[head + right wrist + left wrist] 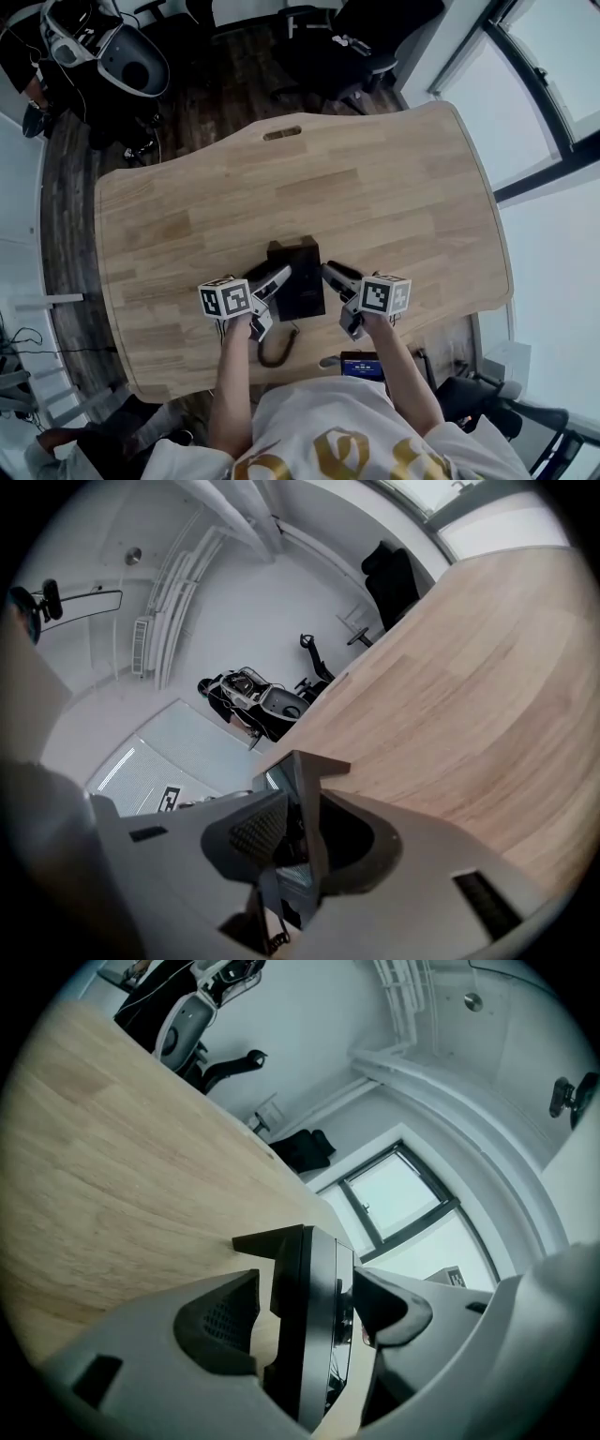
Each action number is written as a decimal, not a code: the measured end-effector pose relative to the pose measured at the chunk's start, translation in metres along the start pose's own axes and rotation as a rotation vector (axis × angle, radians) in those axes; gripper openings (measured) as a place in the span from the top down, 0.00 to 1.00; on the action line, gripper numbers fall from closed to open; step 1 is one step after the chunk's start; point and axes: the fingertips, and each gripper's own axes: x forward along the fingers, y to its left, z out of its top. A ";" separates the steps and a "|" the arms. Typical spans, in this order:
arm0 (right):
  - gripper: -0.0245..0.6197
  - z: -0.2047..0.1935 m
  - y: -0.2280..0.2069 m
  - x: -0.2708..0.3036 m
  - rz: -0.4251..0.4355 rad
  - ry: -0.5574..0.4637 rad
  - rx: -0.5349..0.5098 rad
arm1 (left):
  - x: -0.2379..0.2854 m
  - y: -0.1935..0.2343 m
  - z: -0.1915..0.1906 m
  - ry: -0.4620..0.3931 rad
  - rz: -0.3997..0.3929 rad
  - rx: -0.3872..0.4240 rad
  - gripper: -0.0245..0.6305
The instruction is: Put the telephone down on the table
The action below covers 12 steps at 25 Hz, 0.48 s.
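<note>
The black telephone (296, 277) stands on the wooden table (394, 187) near its front edge, and its coiled cord (277, 352) trails toward me. My left gripper (278, 277) is at the phone's left side. In the left gripper view the telephone (309, 1335) is between the jaws of that gripper (307, 1279), and a gap shows at the left pad (225, 1321). My right gripper (330, 273) is at the phone's right side. In the right gripper view that gripper (302, 803) has its pads closed against a thin edge of the telephone (305, 771).
A cable slot (282, 133) is cut near the table's far edge. Office chairs (122, 56) stand on the dark floor beyond it. Windows (553, 84) run along the right. A small device with a blue screen (361, 366) sits at my waist.
</note>
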 end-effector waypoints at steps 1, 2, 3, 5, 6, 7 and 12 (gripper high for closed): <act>0.81 -0.002 0.004 -0.002 0.004 0.009 -0.016 | -0.006 0.001 0.002 -0.009 0.011 0.007 0.52; 0.83 -0.005 0.008 -0.003 0.007 0.018 -0.038 | -0.012 0.001 0.005 -0.023 0.023 0.015 0.52; 0.84 -0.007 0.013 -0.004 0.008 0.024 -0.061 | -0.018 0.001 0.008 -0.041 0.034 0.023 0.52; 0.87 -0.010 0.021 -0.006 0.011 0.024 -0.097 | -0.027 -0.003 0.013 -0.072 0.048 0.044 0.54; 0.89 -0.011 0.025 -0.007 0.015 0.021 -0.110 | -0.029 -0.007 0.015 -0.084 0.054 0.062 0.59; 0.90 -0.012 0.028 -0.009 0.019 0.018 -0.122 | -0.030 -0.012 0.016 -0.094 0.063 0.090 0.68; 0.93 -0.012 0.039 -0.016 -0.007 0.011 -0.227 | -0.037 -0.030 0.018 -0.125 0.152 0.240 0.90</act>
